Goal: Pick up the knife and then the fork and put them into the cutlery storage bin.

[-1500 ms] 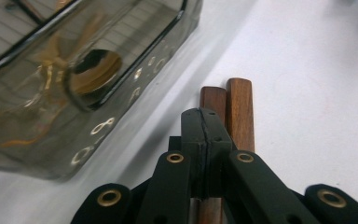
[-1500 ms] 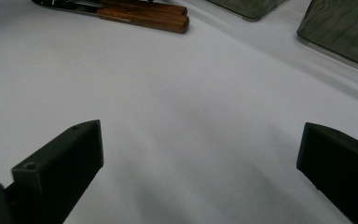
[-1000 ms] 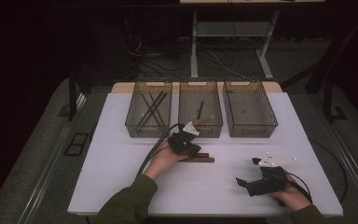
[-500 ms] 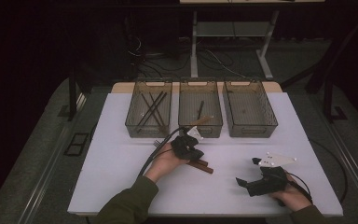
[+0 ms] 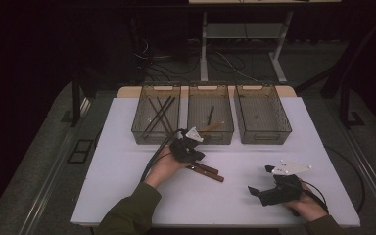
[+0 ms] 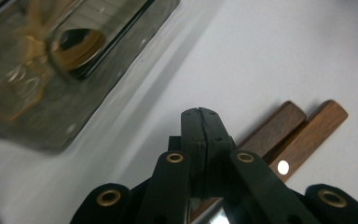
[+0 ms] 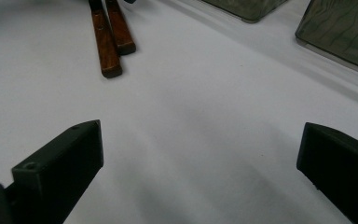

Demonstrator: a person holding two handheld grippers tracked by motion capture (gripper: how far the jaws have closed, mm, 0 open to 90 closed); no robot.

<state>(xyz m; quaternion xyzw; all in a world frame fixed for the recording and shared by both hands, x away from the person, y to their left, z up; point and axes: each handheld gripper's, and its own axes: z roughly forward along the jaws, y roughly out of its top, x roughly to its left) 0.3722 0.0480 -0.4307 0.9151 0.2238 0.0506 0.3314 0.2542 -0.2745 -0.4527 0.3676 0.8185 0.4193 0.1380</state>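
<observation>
Left gripper [image 5: 192,155] jaws pressed together over two wooden-handled utensils [image 5: 209,172] mid-table, right gripper [image 5: 260,183] spread wide, near right, holding nothing

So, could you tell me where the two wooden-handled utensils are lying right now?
In the high view the wooden-handled utensils lie side by side on the white table, just right of the left gripper and in front of the middle bin.

bare white table [image 5: 127,191] open between both hands, three bins [image 5: 210,113] walling the far edge, wooden-handled utensils [image 5: 208,172] lying mid-table
</observation>
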